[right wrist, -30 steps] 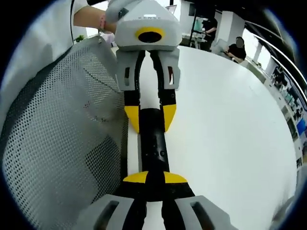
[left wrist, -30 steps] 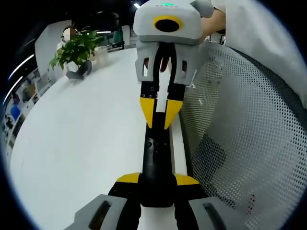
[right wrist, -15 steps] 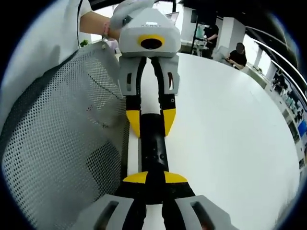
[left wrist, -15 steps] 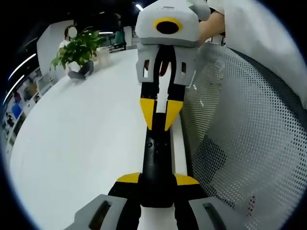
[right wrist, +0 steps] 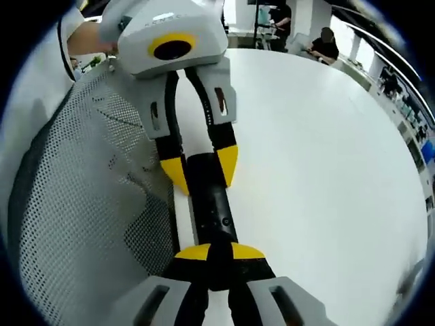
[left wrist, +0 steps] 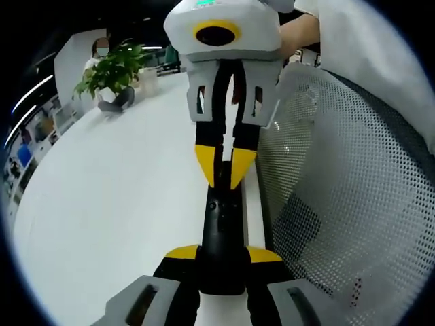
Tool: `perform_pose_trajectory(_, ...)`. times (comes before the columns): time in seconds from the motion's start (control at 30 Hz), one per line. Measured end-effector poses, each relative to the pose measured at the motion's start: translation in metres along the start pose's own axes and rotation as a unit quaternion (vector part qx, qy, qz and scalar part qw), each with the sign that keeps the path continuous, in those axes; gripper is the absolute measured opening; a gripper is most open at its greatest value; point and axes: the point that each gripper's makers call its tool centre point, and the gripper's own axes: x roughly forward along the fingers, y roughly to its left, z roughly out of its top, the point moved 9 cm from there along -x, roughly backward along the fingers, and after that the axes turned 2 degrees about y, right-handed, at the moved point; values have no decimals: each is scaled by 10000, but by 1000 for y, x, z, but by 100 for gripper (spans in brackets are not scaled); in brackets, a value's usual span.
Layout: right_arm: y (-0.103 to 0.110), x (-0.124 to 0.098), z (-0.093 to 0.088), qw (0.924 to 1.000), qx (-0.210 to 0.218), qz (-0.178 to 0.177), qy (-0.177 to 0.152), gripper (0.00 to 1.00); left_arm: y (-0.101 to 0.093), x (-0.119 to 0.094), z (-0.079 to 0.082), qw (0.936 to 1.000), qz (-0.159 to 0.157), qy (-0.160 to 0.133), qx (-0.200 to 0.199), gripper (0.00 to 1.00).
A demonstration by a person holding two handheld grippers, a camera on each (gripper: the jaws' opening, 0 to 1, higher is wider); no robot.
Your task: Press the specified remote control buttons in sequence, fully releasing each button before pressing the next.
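White desk (left wrist: 115,204) spans one side of both tongs, a grey mesh chair back (left wrist: 340,204) the other; potted plant (left wrist: 112,68) far beyond the left tongs. Black remote (left wrist: 221,234) lies between the two tongs at the desk edge. Left tongs (left wrist: 222,255) clamp its near end; right tongs (right wrist: 219,252) nearly closed, tips at its far end.
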Motion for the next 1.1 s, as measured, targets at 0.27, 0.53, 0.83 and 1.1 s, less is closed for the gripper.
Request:
perform_pose_trajectory(0.27, 7, -1, -3, 9767, -2126, -73, -285, 5, 0, 0, 0, 10000, 1, -11, 6, 24)
perform_pose_trajectory(0.53, -3, -1, 3, 9962, -779, 348, -167, 4, 0, 1, 0, 10000, 23, -30, -23, 24)
perform_pose_trajectory(0.83, 8, 3, 9, 9985, -447, -192, 233, 3, -1, 0, -1, 10000, 50, -62, -42, 24)
perform_pose_trajectory(1.1, 8, 1, 2, 9972, -705, -225, -138, 3, -1, 0, -1, 10000, 48, -54, -35, 24)
